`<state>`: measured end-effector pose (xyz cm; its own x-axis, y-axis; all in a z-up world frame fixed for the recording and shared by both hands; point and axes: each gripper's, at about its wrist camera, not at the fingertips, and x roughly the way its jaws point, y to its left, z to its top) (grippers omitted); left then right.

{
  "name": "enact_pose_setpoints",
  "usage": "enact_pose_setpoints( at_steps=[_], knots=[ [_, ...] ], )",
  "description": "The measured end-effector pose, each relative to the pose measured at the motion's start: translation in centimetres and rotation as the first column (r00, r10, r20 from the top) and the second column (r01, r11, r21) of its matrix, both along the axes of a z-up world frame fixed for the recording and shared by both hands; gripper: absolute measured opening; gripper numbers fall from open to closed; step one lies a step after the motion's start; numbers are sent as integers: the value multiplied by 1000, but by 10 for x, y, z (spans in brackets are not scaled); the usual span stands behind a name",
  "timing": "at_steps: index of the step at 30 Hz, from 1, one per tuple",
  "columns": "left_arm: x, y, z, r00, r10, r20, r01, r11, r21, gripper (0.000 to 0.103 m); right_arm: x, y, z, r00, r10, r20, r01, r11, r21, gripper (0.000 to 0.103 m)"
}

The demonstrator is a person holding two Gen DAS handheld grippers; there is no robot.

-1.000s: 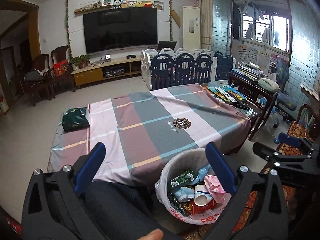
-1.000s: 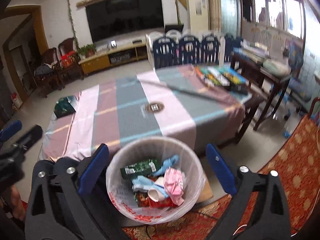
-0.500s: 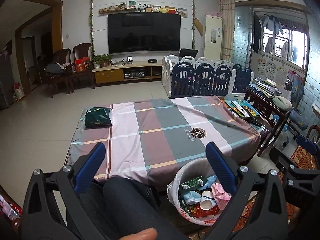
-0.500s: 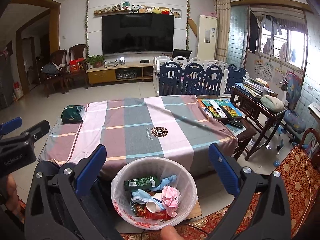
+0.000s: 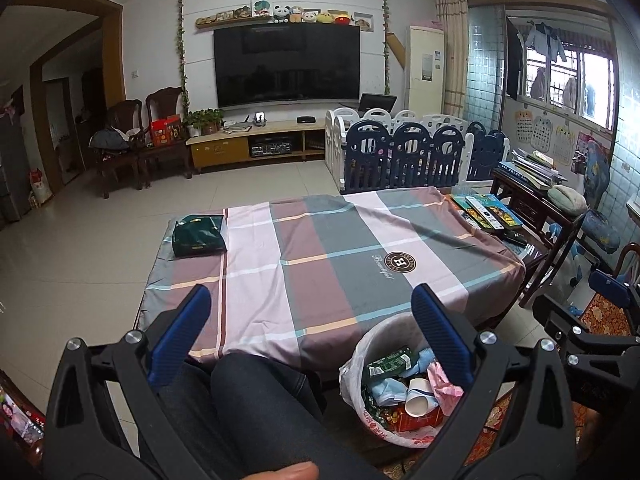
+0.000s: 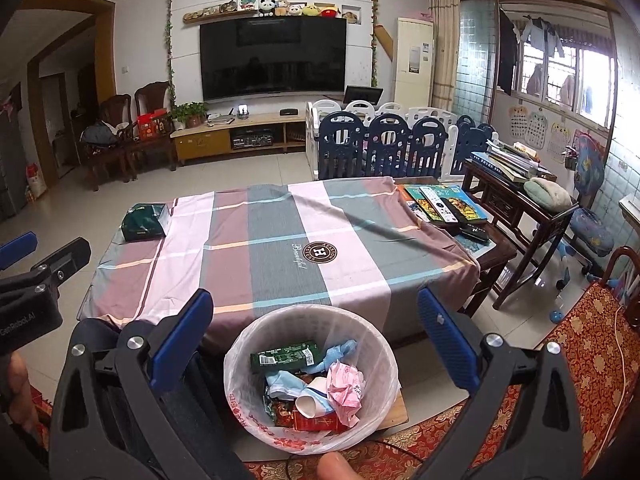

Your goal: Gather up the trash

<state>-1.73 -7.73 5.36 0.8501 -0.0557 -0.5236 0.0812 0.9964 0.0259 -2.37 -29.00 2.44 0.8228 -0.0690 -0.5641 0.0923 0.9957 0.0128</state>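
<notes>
A white-lined trash bin (image 6: 248, 376) stands on the floor at the near edge of the low table (image 6: 280, 264). It holds a green wrapper (image 6: 285, 355), a pink crumpled paper (image 6: 345, 388), a paper cup and a red box. It also shows in the left wrist view (image 5: 354, 384). My right gripper (image 6: 314, 312) is open and empty, above the bin. My left gripper (image 5: 310, 304) is open and empty, above my knee and the table's near edge. A dark green packet (image 5: 198, 236) lies at the table's far left corner.
Books and remote controls (image 6: 440, 204) lie on the table's right end. A dark side table (image 6: 520, 196) with books and a chair stand to the right. A red patterned rug (image 6: 580, 352) covers the floor by the bin. A blue playpen fence (image 6: 380, 148) stands behind the table.
Both grippers have drawn back and risen from the bin, so more of the room and table shows. Both stay open and empty.
</notes>
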Motion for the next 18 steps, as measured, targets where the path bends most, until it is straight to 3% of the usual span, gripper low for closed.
enact_pose_setpoints(
  at_steps=[18],
  knots=[
    [0, -3, -2, 1000, -11, -8, 11, 1000, 6, 100, 4, -2, -6, 1000, 0, -20, 0, 1000, 13, 100]
  ],
)
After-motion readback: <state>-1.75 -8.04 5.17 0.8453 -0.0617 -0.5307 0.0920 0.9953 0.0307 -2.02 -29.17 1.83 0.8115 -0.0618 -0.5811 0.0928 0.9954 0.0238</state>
